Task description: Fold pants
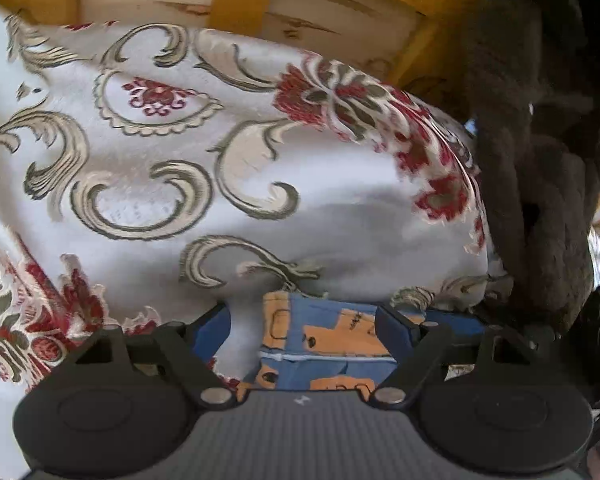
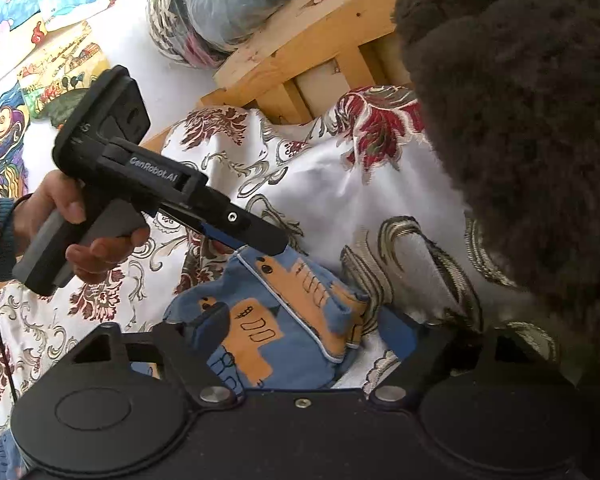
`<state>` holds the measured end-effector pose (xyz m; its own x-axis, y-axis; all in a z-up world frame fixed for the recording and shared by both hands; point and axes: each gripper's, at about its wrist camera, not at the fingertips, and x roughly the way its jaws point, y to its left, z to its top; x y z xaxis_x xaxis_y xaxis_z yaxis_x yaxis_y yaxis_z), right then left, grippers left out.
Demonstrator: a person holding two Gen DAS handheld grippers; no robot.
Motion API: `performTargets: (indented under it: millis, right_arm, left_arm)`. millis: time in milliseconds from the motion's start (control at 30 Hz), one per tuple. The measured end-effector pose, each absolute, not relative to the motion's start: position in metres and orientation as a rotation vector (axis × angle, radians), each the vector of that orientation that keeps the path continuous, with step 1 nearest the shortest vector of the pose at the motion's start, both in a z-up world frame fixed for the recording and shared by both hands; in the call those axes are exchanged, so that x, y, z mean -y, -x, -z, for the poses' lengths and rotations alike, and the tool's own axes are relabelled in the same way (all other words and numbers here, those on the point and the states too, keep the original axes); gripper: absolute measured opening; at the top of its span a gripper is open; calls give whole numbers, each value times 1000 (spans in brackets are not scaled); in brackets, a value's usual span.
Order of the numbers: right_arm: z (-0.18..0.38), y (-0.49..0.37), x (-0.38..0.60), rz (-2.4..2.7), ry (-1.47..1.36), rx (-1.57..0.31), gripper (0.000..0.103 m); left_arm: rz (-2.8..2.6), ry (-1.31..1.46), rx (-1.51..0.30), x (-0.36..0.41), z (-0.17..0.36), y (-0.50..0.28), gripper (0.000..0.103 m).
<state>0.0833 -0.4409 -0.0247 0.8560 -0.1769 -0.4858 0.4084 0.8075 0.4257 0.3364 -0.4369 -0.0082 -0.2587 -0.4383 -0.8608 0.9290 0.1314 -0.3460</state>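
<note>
Cloth point(image 2: 320, 184): white, floral, spread as work surface.
Fleece point(image 2: 532, 128): dark, bulky heap at cloth's far right, overhanging; likely to crowd the fold.
Frame point(image 2: 320, 36): wooden, beyond cloth.
Pants point(image 2: 284, 320): small, blue-orange print, bunched mid-cloth; judged light, soft, limp; best taken at piped hem.
Left gripper point(image 2: 256, 244): jaws spread, over pants' edge; not clearly pinching.
Right gripper point(image 2: 300, 332): jaws spread around pants, nothing clamped.
</note>
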Motion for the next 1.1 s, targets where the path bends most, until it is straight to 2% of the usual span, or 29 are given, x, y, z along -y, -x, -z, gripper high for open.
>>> performTargets:
  millis: [67, 133, 267, 333, 367, 433, 533, 567, 600, 633, 667, 867, 1100]
  right_arm:
    - [25, -83, 439, 328, -535, -448, 80]
    - [26, -84, 438, 323, -528, -452, 80]
    - [26, -86, 442, 319, -531, -450, 79]
    - [25, -88, 446, 323, -530, -442, 74]
    - [25, -88, 448, 327, -529, -440, 70]
    - [26, -90, 451, 343, -525, -447, 60]
    - [28, -91, 453, 364, -529, -460, 47]
    - [29, -91, 454, 373, -528, -468, 37]
    - [30, -92, 455, 381, -531, -475, 24]
    - [31, -92, 458, 388, -538, -484, 19]
    - [32, -92, 461, 388, -548, -486, 17]
    - [18, -88, 452, 393, -456, -414, 12]
    - [27, -96, 457, 397, -483, -484, 14]
  left_arm:
    - [1443, -599, -1188, 437, 10, -333, 83]
    - [1441, -595, -1187, 437, 12, -332, 77]
    - [1429, -560, -1204, 436, 19, -338, 72]
    - [1419, -546, -1212, 437, 20, -344, 65]
    - [1414, -542, -1216, 437, 20, -347, 63]
    - [1401, -552, -1206, 438, 23, -353, 49]
    - [1382, -535, -1199, 434, 24, -358, 43]
    - [1374, -523, -1198, 432, 23, -360, 41]
    - [1374, -518, -1187, 433, 23, -357, 33]
    - [1383, -512, -1165, 431, 23, -355, 21]
    - [1388, -501, -1147, 429, 24, -350, 19]
    - [1371, -519, -1059, 422, 23, -334, 17]
    - [1344, -429, -1212, 430, 35, -350, 38]
